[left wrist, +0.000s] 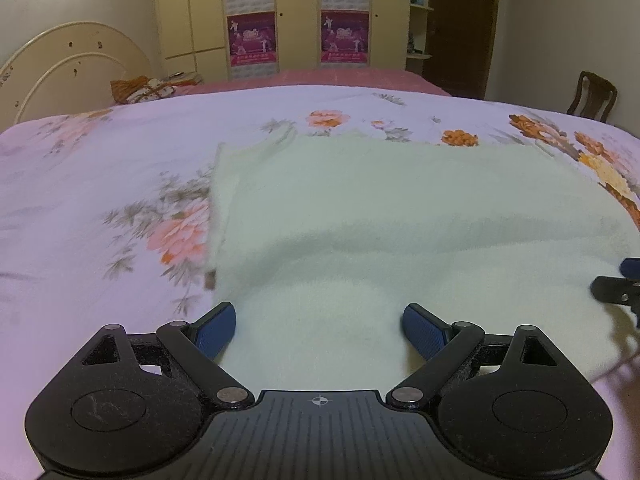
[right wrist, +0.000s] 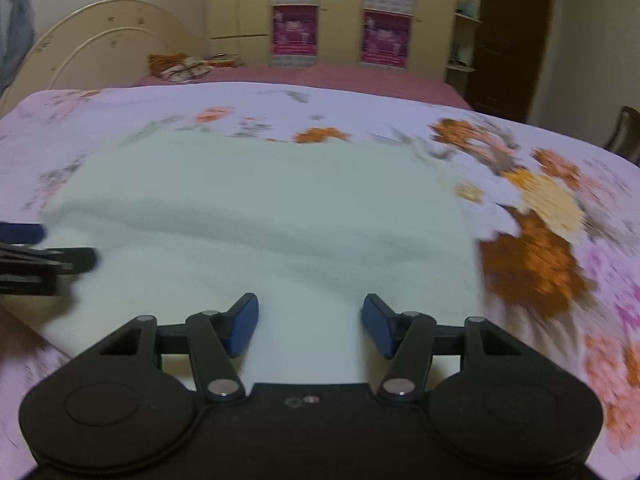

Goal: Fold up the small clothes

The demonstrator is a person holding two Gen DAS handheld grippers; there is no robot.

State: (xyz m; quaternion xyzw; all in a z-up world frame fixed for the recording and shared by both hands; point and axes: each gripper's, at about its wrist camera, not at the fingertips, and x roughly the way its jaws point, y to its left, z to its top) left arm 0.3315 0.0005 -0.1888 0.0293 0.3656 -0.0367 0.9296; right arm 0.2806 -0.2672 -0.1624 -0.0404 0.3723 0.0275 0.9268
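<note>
A pale green cloth lies flat on the floral bedsheet, with a soft ridge running across its middle. My left gripper hovers over the cloth's near left part, jaws wide open and nothing between the blue pads. In the right wrist view the same cloth fills the centre, blurred. My right gripper is over its near right part, open, pads apart with only the cloth's surface beneath. Each gripper shows at the other view's edge: the right gripper, the left gripper.
Beyond the floral sheet is a pink bed cover with a patterned orange bundle by the cream headboard. A wardrobe with magenta posters stands behind. A wooden chair is at the far right.
</note>
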